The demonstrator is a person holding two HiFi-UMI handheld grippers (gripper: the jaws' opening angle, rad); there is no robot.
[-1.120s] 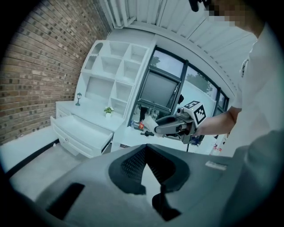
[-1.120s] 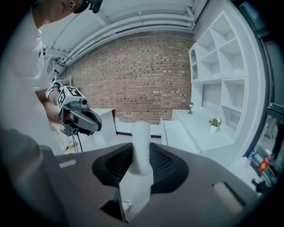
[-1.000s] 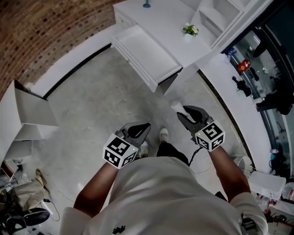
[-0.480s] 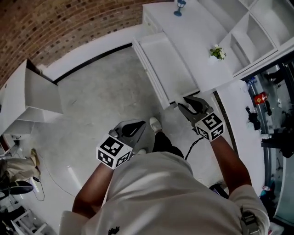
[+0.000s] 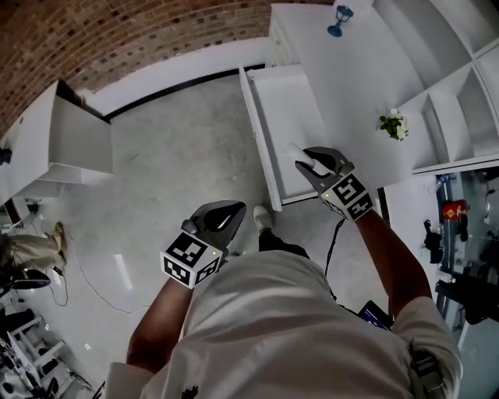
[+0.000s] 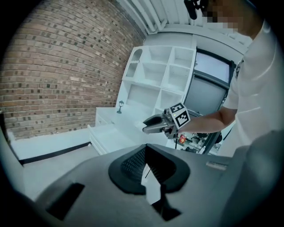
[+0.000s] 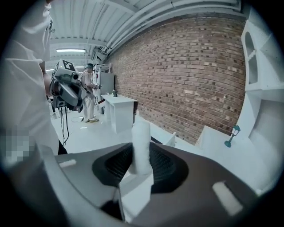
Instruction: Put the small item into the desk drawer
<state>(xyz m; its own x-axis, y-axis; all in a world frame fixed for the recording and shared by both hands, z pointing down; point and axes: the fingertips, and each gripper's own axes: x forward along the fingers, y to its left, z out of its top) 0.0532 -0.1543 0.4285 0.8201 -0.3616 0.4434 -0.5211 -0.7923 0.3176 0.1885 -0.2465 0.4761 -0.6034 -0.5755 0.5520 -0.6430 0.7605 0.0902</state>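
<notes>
The small item point(image 5: 297, 150), a short white stick, is clamped in my right gripper point(image 5: 306, 165), which hangs over the near end of the open white desk drawer point(image 5: 281, 101). In the right gripper view the item point(image 7: 141, 144) stands up between the pads of that gripper point(image 7: 140, 175). My left gripper point(image 5: 228, 212) is lower left over the grey floor, short of the drawer, its jaws together and empty. The left gripper view has its own jaws point(image 6: 148, 175) in front, with the drawer point(image 6: 108, 135) and the right gripper point(image 6: 150, 128) beyond.
The white desk point(image 5: 351, 70) carries a small blue lamp point(image 5: 340, 17) and a potted plant point(image 5: 392, 125), with shelving to the right. A white cabinet point(image 5: 70, 132) stands at left before the brick wall. My shoe point(image 5: 263, 217) is near the drawer's corner. A person point(image 7: 90, 95) stands far off.
Both grippers have travelled across the floor toward the desk. The right one, still holding the white item, went from over the floor to over the open drawer. The left has followed.
</notes>
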